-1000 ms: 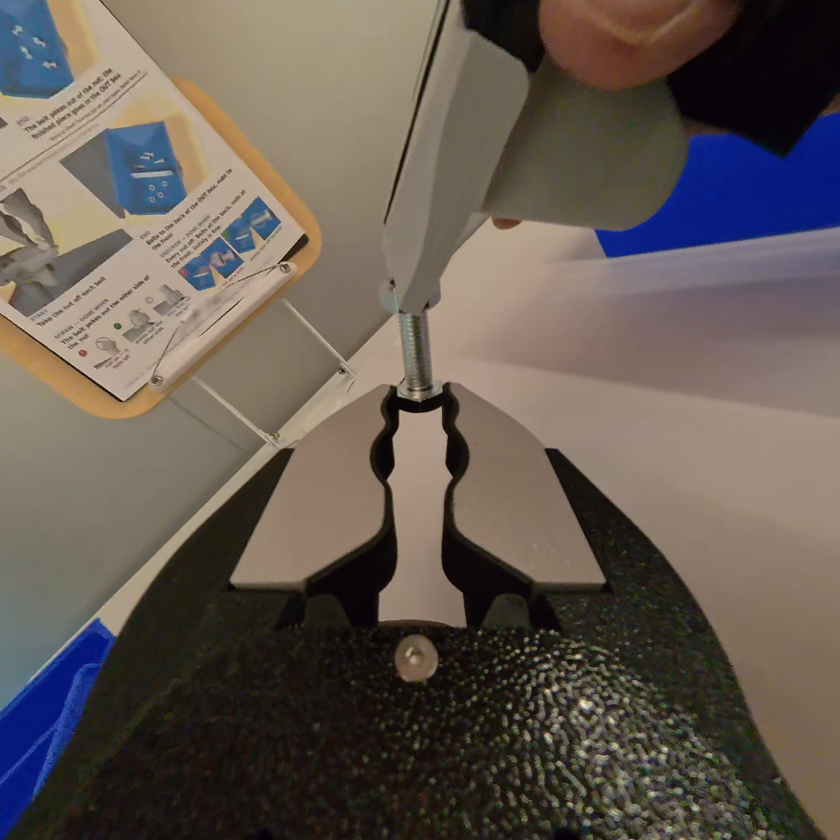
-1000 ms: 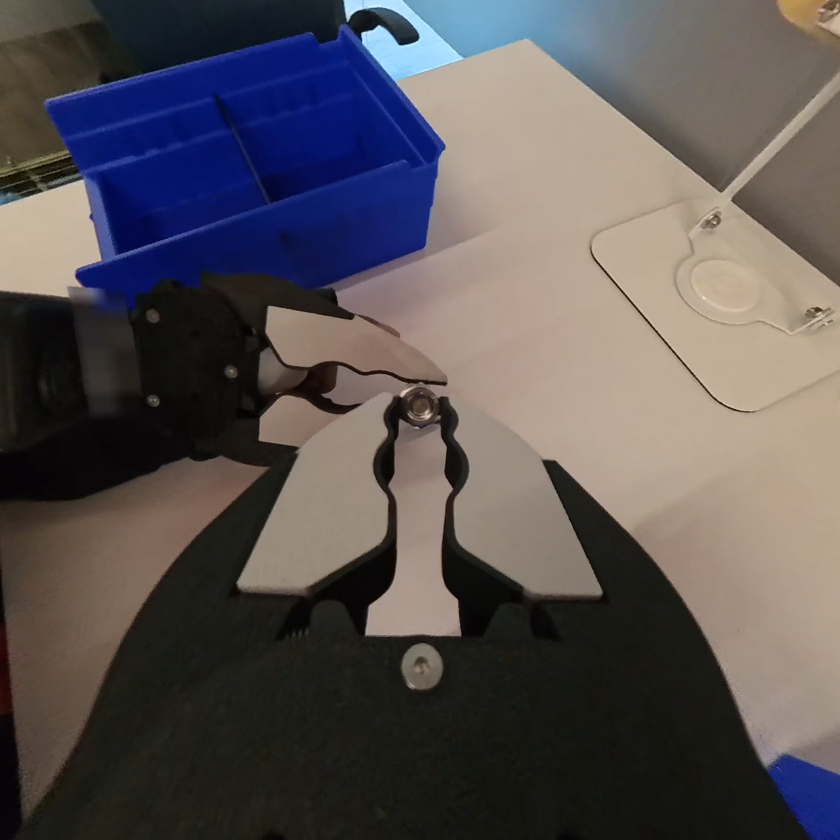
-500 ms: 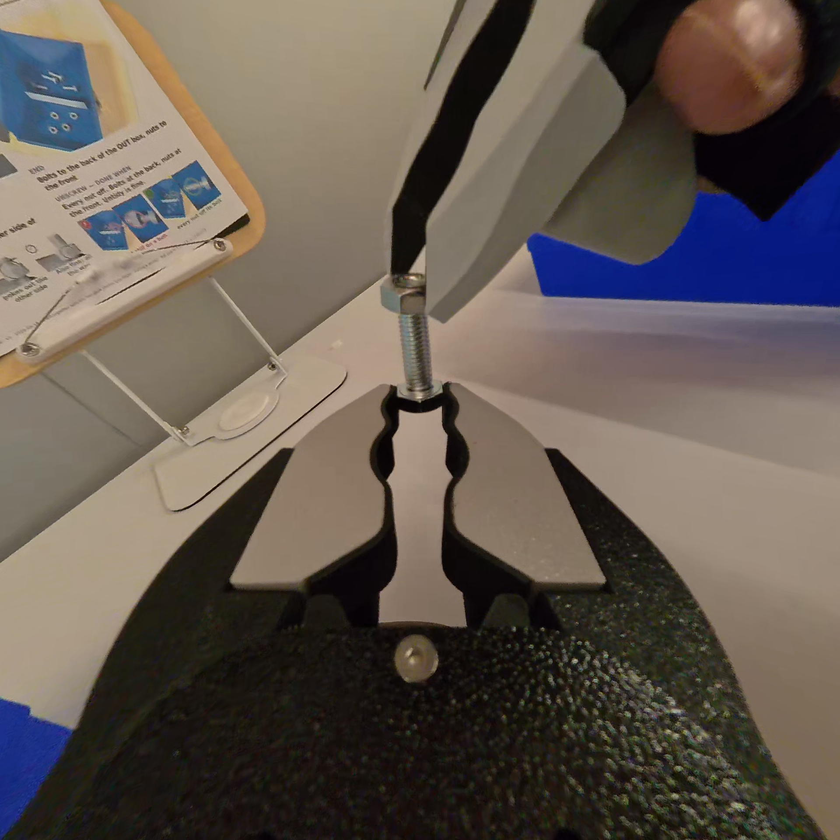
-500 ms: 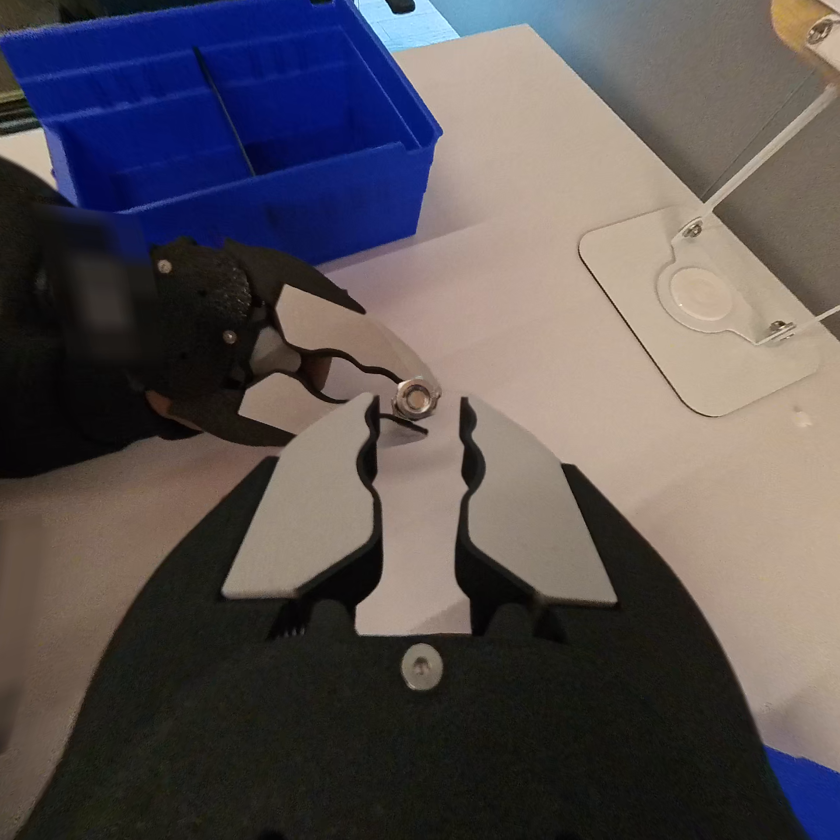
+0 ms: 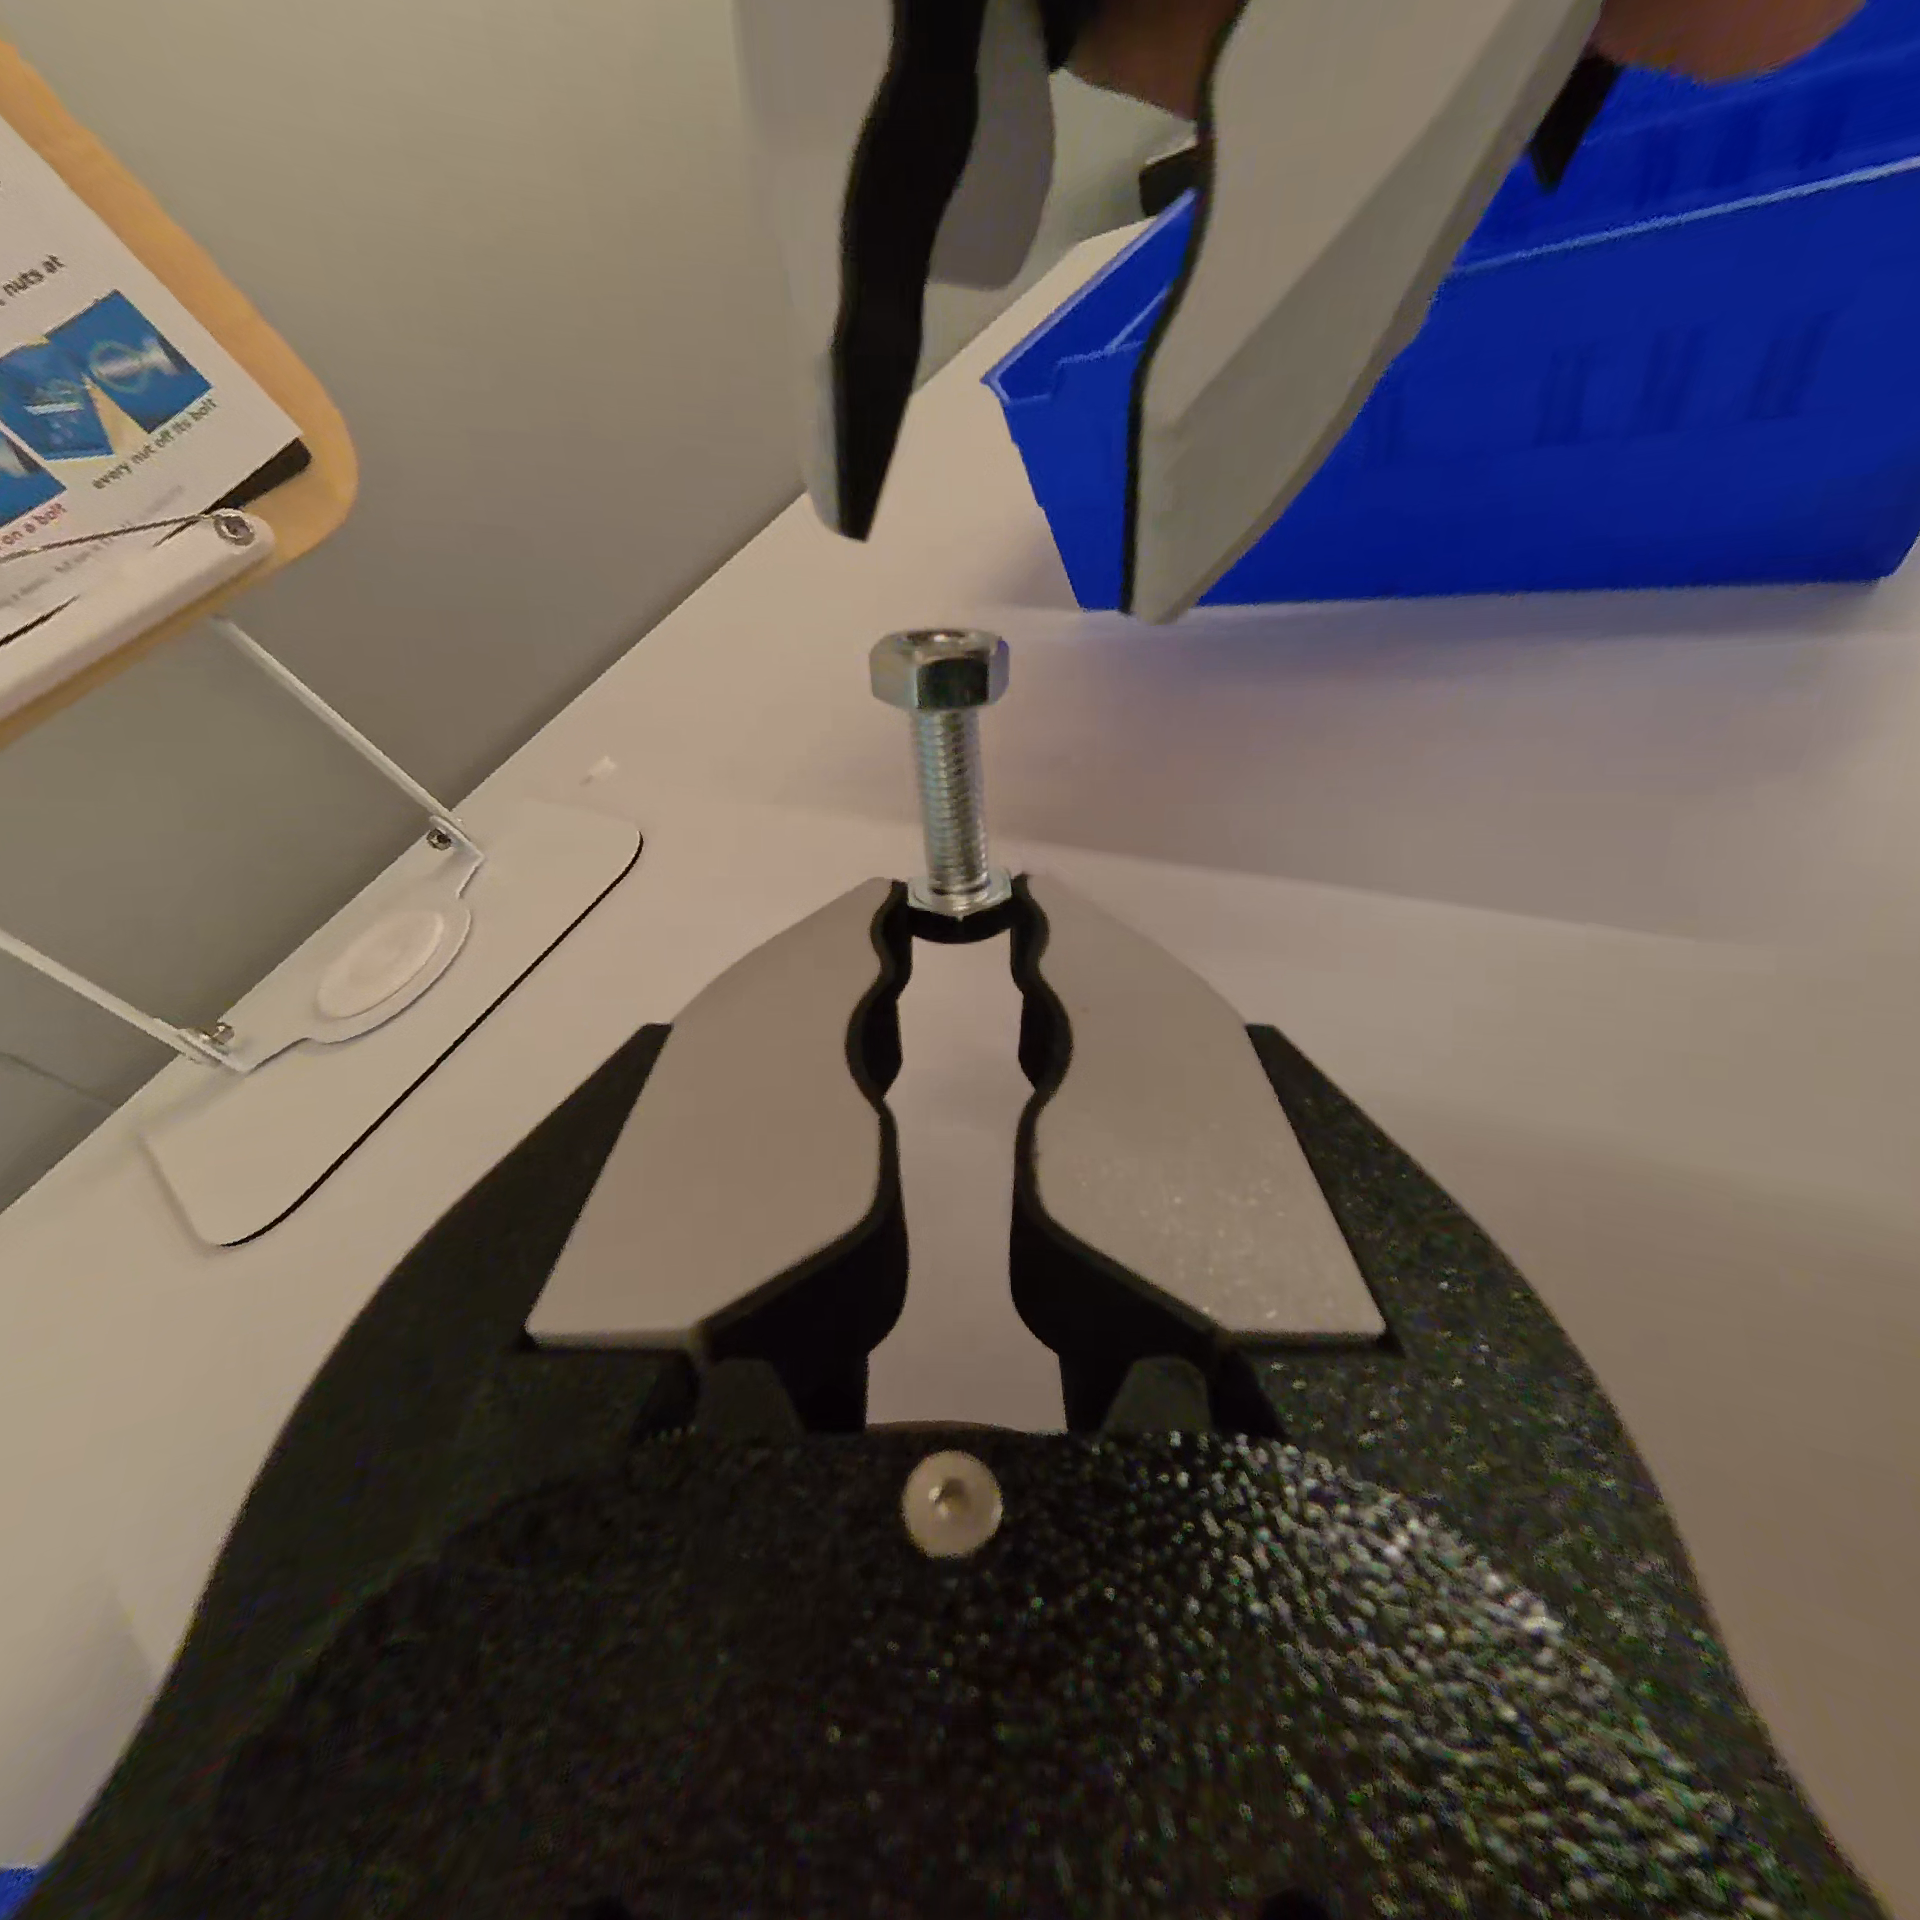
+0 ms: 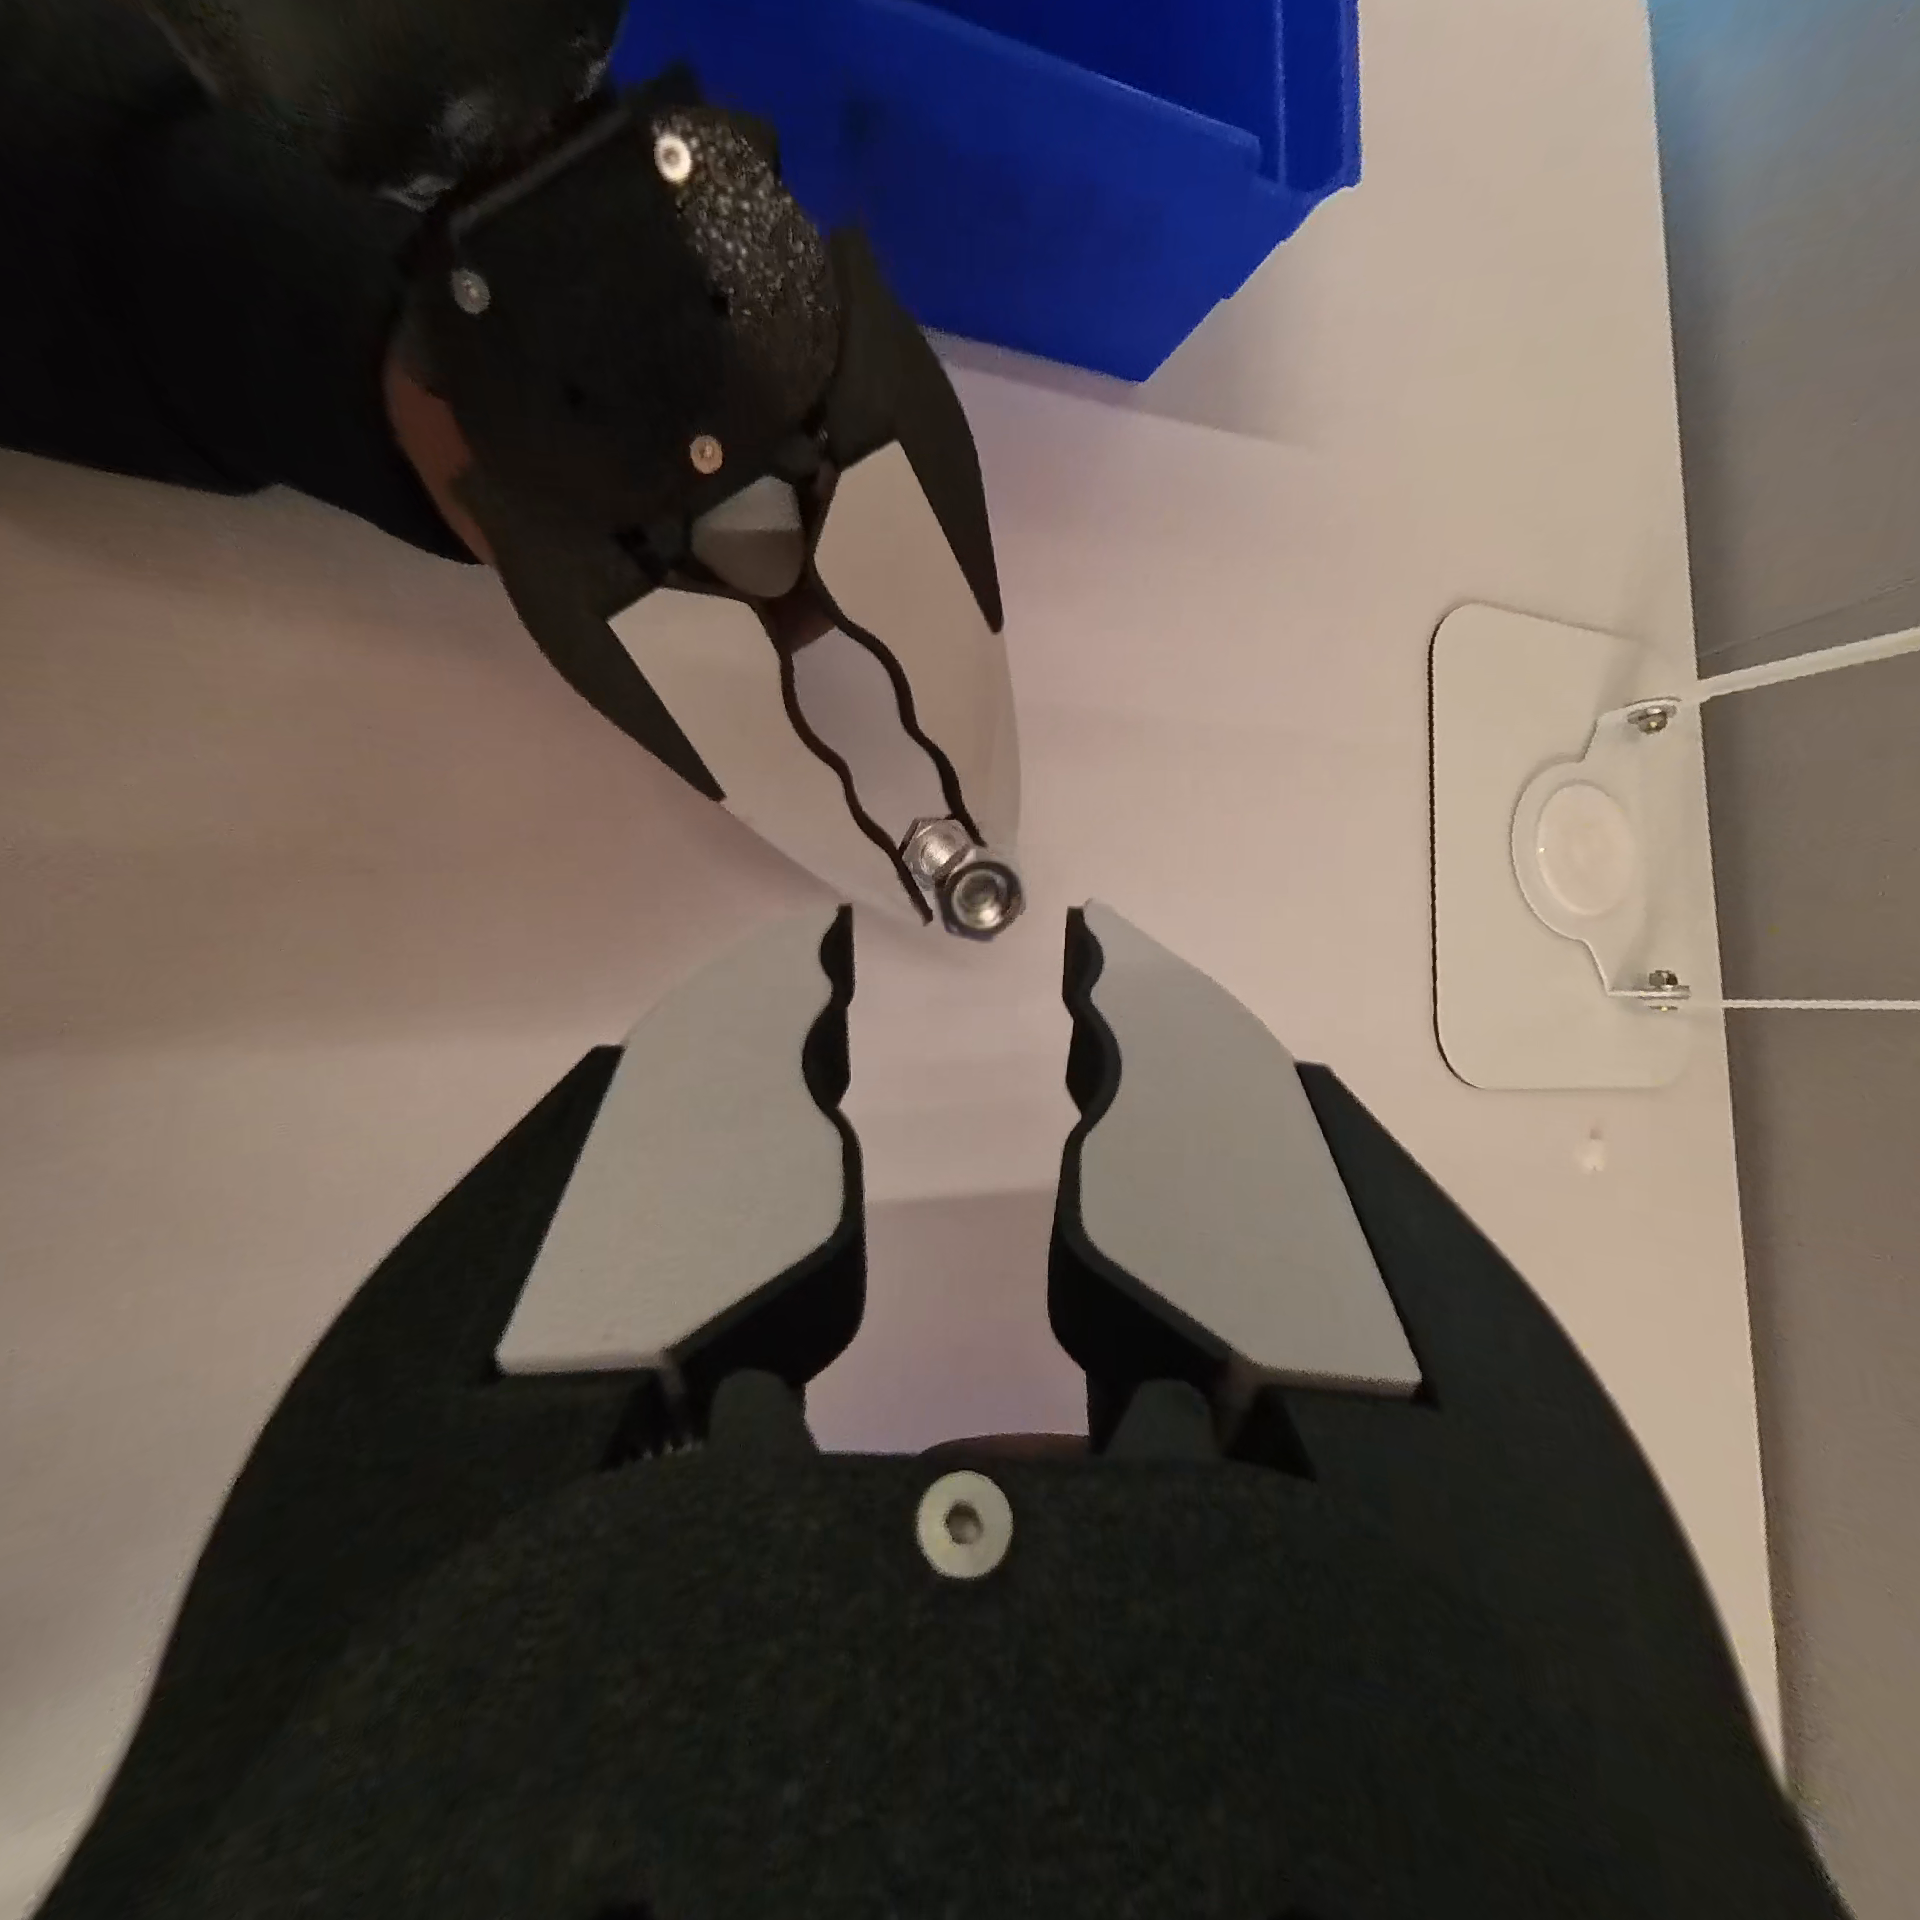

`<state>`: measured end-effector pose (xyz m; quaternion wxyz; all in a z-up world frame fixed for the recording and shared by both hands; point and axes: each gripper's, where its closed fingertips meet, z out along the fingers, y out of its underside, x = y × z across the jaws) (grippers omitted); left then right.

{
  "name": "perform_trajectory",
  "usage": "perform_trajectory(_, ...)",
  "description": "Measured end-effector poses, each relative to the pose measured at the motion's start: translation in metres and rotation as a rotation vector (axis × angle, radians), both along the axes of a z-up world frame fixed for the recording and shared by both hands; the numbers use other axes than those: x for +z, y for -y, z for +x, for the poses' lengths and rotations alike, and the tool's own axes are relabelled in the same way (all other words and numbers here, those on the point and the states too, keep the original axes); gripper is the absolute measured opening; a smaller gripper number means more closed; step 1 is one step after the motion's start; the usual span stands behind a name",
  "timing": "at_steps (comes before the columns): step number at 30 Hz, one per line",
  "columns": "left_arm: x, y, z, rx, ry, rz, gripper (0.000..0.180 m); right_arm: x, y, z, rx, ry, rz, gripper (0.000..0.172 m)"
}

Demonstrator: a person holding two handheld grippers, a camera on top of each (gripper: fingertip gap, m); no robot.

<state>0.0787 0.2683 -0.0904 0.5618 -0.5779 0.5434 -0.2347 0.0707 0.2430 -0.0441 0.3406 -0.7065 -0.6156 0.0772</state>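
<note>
My left gripper (image 5: 958,904) is shut on the head of a silver bolt (image 5: 948,790) at its very fingertips. The threaded shaft stands out from the fingers, with a hex nut (image 5: 940,670) at its far end. My right gripper (image 5: 1003,566) hangs just beyond the nut, open, and neither finger touches it. In the right wrist view my right gripper (image 6: 958,914) is open and empty. The nut (image 6: 982,896) lies just ahead of its fingertips, and the left gripper (image 6: 940,862) holds the bolt from the far side.
A blue divided bin (image 5: 1558,416) stands on the white table, also in the right wrist view (image 6: 1039,208). A white stand base (image 5: 395,997) near the wall carries a printed sheet on a wooden board (image 5: 125,416). The base also shows at the right (image 6: 1558,862). About 6 cm separates my left fingertips from my right.
My right gripper was shut on the nut a second ago; it has opened, let the nut go and drawn back a little. The left gripper keeps its hold on the bolt.
</note>
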Motion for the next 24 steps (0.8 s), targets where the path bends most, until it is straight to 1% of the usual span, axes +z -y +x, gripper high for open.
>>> perform_trajectory(4, -0.003, 0.004, 0.003, -0.023, -0.024, 0.018, 0.018, -0.008, -0.001, -0.001, 0.004, 0.019, -0.012, 0.035)
perform_trajectory(6, -0.004, 0.006, 0.004, -0.031, -0.035, 0.037, 0.018, -0.014, 0.0, -0.001, 0.006, 0.032, -0.034, 0.028)
perform_trajectory(7, -0.004, 0.006, 0.004, -0.032, -0.036, 0.05, 0.018, -0.016, 0.001, -0.001, 0.002, 0.035, -0.046, 0.02)
perform_trajectory(8, -0.003, 0.006, 0.005, -0.032, -0.041, 0.066, 0.018, -0.017, 0.0, -0.001, -0.011, 0.031, -0.053, 0.018)
perform_trajectory(11, -0.004, 0.002, 0.002, 0.007, -0.075, 0.141, 0.018, -0.018, -0.002, -0.001, -0.082, -0.011, -0.104, 0.018)
perform_trajectory(14, -0.001, -0.004, -0.001, 0.062, -0.101, 0.232, 0.018, -0.018, -0.005, -0.001, -0.22, -0.102, -0.194, 0.018)
perform_trajectory(16, 0.001, -0.008, -0.005, 0.102, -0.125, 0.295, 0.018, -0.017, -0.007, -0.002, -0.315, -0.178, -0.244, 0.018)
perform_trajectory(18, 0.003, -0.01, -0.007, 0.121, -0.141, 0.327, 0.018, -0.016, -0.007, -0.003, -0.361, -0.224, -0.259, 0.018)
perform_trajectory(21, 0.004, -0.008, -0.006, 0.108, -0.114, 0.278, 0.018, -0.013, -0.005, -0.003, -0.326, -0.221, -0.228, 0.029)
perform_trajectory(24, 0.003, -0.006, -0.004, 0.071, -0.069, 0.187, 0.018, -0.005, -0.001, -0.001, -0.222, -0.177, -0.148, 0.04)
